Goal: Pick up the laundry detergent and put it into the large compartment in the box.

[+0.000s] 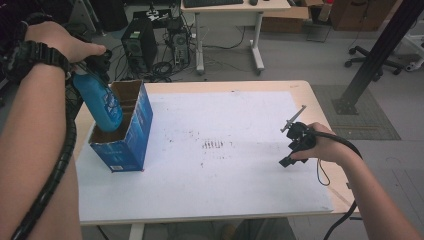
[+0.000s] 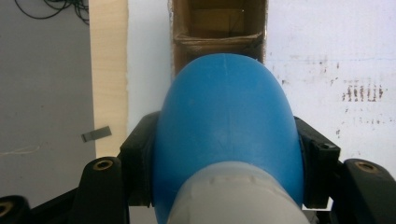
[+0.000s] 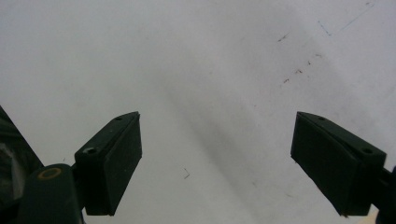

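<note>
A blue plastic bottle hangs tilted, its bottom end dipping into the open top of a blue cardboard box at the table's left side. My left gripper is shut on the bottle near its pale neck. In the left gripper view the bottle sits between both black fingers, with the box's brown divided inside straight ahead. My right gripper rests low over the white sheet at the right, open, with nothing between its fingertips.
A white sheet covers the wooden table. On the floor behind the table are a computer tower, tangled cables and a desk's legs. A black slanted post stands at the back right.
</note>
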{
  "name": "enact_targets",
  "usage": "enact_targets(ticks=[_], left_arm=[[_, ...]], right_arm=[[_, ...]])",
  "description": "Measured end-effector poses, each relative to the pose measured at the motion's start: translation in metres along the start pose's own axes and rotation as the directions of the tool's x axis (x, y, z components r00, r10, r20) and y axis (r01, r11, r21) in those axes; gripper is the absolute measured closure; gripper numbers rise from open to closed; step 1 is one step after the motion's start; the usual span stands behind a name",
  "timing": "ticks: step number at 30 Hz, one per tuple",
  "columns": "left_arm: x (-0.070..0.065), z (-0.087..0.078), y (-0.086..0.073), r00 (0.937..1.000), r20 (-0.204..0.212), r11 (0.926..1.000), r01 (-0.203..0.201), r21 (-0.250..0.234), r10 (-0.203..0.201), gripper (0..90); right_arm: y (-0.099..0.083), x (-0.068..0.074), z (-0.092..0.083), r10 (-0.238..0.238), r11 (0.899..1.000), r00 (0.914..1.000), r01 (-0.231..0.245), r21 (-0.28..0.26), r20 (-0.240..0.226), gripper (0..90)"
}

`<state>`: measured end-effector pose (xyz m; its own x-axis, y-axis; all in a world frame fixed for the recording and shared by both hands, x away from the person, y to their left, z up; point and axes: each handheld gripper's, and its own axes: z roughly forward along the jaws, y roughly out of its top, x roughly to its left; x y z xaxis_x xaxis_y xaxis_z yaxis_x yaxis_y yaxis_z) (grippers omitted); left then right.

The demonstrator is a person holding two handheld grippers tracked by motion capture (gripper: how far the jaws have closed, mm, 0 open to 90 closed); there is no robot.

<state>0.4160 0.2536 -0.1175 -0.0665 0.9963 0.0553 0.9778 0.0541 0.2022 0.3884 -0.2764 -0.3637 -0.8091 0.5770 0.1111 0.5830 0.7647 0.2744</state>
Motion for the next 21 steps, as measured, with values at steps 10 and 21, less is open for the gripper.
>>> enact_targets(ticks=[10,21], left_arm=[[-0.001,0.006,0.002,1.0000,-0.001,1.0000,-0.002,0.002,0.002,37.4],[-0.005,0.012,0.005,0.9999,0.002,0.9998,-0.012,0.015,0.011,37.4]], right_arm=[[-0.002,-0.001,0.003,0.003,1.000,1.0000,-0.003,0.004,-0.004,16.7],[-0.003,-0.004,0.004,0.007,1.000,1.0000,-0.007,0.005,-0.004,16.7]])
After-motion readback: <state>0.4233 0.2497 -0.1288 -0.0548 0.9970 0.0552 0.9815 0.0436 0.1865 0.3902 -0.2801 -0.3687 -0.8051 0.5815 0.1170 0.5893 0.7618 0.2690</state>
